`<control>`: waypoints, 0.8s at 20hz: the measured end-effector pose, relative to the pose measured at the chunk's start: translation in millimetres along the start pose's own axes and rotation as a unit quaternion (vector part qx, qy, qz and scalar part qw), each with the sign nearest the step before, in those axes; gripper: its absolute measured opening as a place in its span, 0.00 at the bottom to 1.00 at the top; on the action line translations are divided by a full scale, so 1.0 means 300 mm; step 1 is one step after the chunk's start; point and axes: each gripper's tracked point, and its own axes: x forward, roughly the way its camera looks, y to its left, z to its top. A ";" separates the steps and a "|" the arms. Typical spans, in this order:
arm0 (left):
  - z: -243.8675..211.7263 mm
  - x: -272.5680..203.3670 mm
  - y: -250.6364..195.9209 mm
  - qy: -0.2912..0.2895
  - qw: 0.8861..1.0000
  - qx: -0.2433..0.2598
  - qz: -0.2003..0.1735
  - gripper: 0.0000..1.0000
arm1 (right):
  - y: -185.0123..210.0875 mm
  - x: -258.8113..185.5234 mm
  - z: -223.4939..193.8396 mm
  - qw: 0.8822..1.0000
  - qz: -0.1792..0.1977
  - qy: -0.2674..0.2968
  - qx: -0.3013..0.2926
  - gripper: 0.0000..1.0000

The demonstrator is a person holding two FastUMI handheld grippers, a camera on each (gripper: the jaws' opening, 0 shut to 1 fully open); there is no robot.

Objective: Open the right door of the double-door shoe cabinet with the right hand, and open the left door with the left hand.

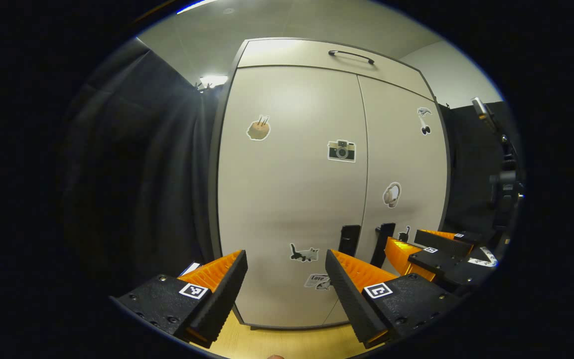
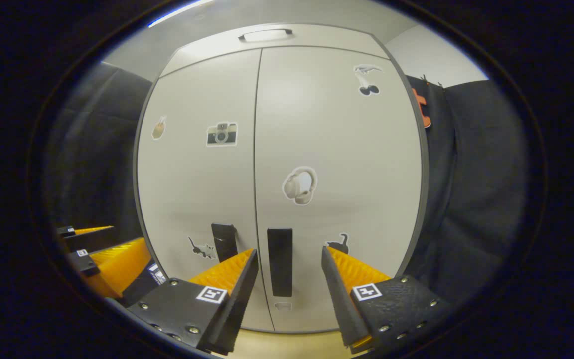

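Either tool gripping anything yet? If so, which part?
Nothing held. Left tool is open in front of the left door; right tool is open, lined up with the right door handle, not touching it.

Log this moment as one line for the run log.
stage: approach | right door: closed | left door: closed | right gripper: open, right handle between its fingers, no contact | left gripper: open, short of left handle
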 end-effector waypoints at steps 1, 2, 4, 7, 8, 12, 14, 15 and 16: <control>-0.004 -0.002 0.019 0.001 1.000 0.000 0.006 0.98 | 0.009 0.012 -0.016 1.000 0.002 0.007 0.000 0.76; -0.006 -0.002 0.038 0.003 1.000 0.000 0.012 0.98 | 0.013 0.033 -0.030 1.000 0.003 0.013 0.002 0.70; -0.011 -0.004 0.070 0.004 1.000 0.001 0.022 0.98 | 0.018 0.075 -0.053 1.000 0.000 0.021 0.002 0.56; -0.022 -0.006 0.115 0.007 0.999 0.002 0.036 0.98 | 0.019 0.119 -0.064 1.000 -0.010 0.020 -0.001 0.41; -0.025 -0.007 0.129 0.008 0.999 0.002 0.040 0.98 | 0.020 0.125 -0.063 1.000 -0.014 0.020 -0.006 0.40; -0.040 -0.014 0.176 0.014 0.998 -0.003 0.053 0.98 | 0.023 0.137 -0.066 0.999 -0.026 0.020 0.003 0.31; -0.051 -0.015 0.191 0.019 0.998 -0.006 0.057 0.98 | 0.020 0.141 -0.068 0.999 -0.030 0.022 0.001 0.31; -0.056 -0.016 0.197 0.021 0.998 -0.008 0.059 0.98 | 0.018 0.137 -0.064 0.999 -0.031 0.023 0.015 0.31; -0.057 -0.019 0.200 0.022 0.998 -0.010 0.059 0.98 | 0.022 0.136 -0.067 0.999 -0.027 0.026 0.018 0.24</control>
